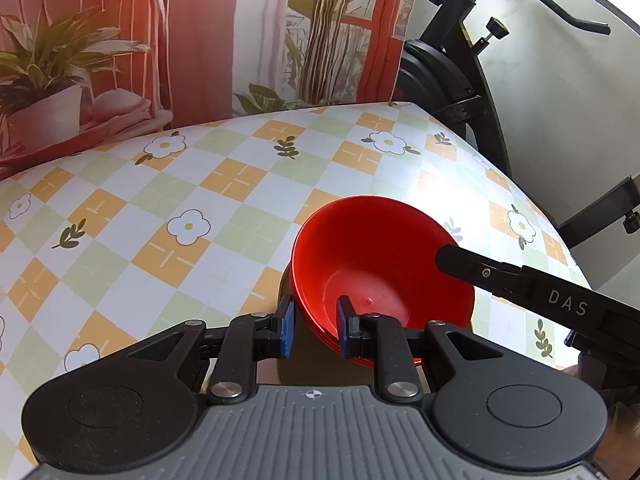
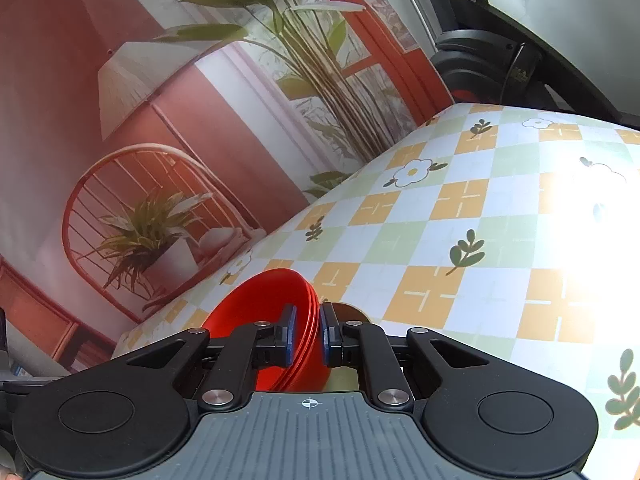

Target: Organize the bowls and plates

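Bowls (image 1: 380, 264) of red plastic are seen nested in a stack on the checked tablecloth (image 1: 168, 208), near the table's right-hand edge in the left wrist view; several rims are visible one under another, though their number cannot be told. The near rim of the stack is straddled by the left gripper (image 1: 316, 326), one blue pad (image 1: 344, 330) being set inside the bowl and the other outside the wall; a gap is left at the outer pad, so a firm grasp cannot be confirmed. The opposite rim is straddled by the right gripper (image 2: 308, 334), whose blue pads (image 2: 289, 336) are pressed close against the stacked rims from both sides, so that the stack is clamped there. In the left wrist view one black finger of the right gripper is seen reaching over the far rim. A printed backdrop (image 1: 100, 40) with potted plants is stood behind the table, and a black exercise machine (image 1: 460, 80) is seen beside it.
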